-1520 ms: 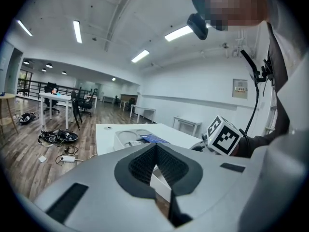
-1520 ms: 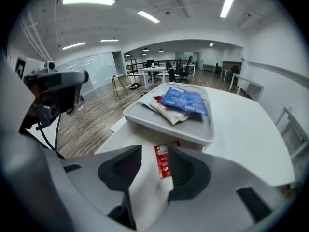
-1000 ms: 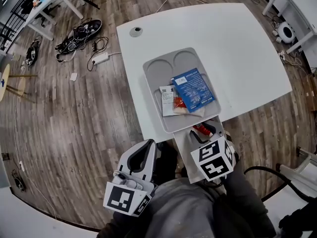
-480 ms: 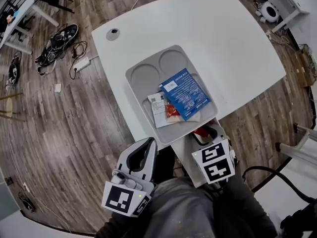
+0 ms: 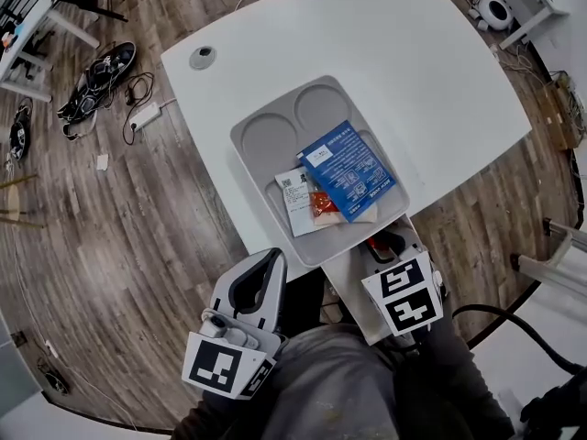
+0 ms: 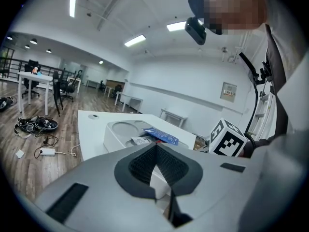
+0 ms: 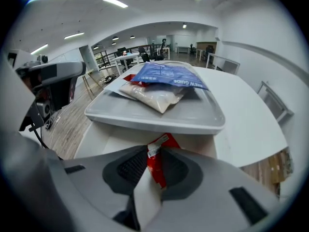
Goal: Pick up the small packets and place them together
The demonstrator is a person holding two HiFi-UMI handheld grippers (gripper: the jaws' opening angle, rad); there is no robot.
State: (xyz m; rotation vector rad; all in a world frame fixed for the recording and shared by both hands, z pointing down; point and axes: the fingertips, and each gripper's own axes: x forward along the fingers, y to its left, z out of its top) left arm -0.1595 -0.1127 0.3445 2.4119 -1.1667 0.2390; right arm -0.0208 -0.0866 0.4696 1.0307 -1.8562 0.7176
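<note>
The red packet [image 7: 161, 141] is held just before the near rim of the tray [image 7: 145, 120], lower than this rim and not yet in the tray. It is clamped between the pads of the right gripper [image 7: 154, 170], whose jaws have just been closing on it. Its long axis is seen to run along the jaws and to point to the tray, so the pile is found straight ahead and a little higher. It is judged that the packet must be carried up over the rim and then forward.

In the tray a blue packet [image 7: 166, 76] is laid on top of a pale sachet [image 7: 154, 96]. In the head view a white packet [image 5: 295, 195] and a second small red one [image 5: 321, 204] are seen beside it, all touching or overlapping.

The left gripper [image 6: 155, 170] is kept off the table [image 5: 413, 81], on the near left, with its jaws together and nothing between them. The right gripper is clearly the nearer one to the pile.

The lower end of the held packet is hidden by the pads, so the depth of the grip cannot be told. What is under the blue packet is covered, and the print is too small to be read
</note>
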